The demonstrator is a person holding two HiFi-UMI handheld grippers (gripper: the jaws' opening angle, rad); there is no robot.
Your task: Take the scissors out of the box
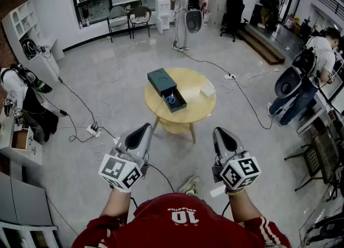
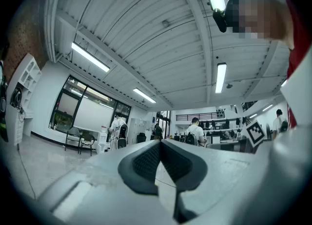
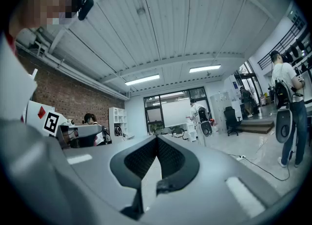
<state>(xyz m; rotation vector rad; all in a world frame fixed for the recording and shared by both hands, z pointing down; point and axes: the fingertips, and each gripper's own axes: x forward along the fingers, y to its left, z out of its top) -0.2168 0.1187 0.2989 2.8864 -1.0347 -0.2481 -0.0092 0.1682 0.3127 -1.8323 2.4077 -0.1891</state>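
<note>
Task not yet begun: the left hand-held gripper (image 1: 144, 128) and the right hand-held gripper (image 1: 219, 130) were held side by side, low and close to the person's body, both well short of the round yellow surface (image 1: 185, 119) that stood ahead on the pale floor (image 1: 107, 75).

Each gripper's own view showed its two dark padded jaws pressed together at the tips with nothing between them. Both were closed and empty, and pointed roughly level out into the room rather than down at the work.

On the surface lay the dark box (image 1: 160, 79), its drawer (image 1: 177, 103) slid out toward the person's side. The scissors (image 1: 171, 99), with blue handles, lay inside that open drawer — untouched, as far as the head view could tell, though they appeared too small there to make out which way the blades pointed. A small white object (image 1: 207, 90) sat just to the right of the box, apart from it.

By this reading, only the way in was ready, since the drawer stood open and the scissors were exposed. Everything else was left to do: closing the gap to the surface, opening a gripper, taking hold of the scissors, and lifting them clear of the box. A cable (image 1: 80, 101) trailed across the floor to the left.
</note>
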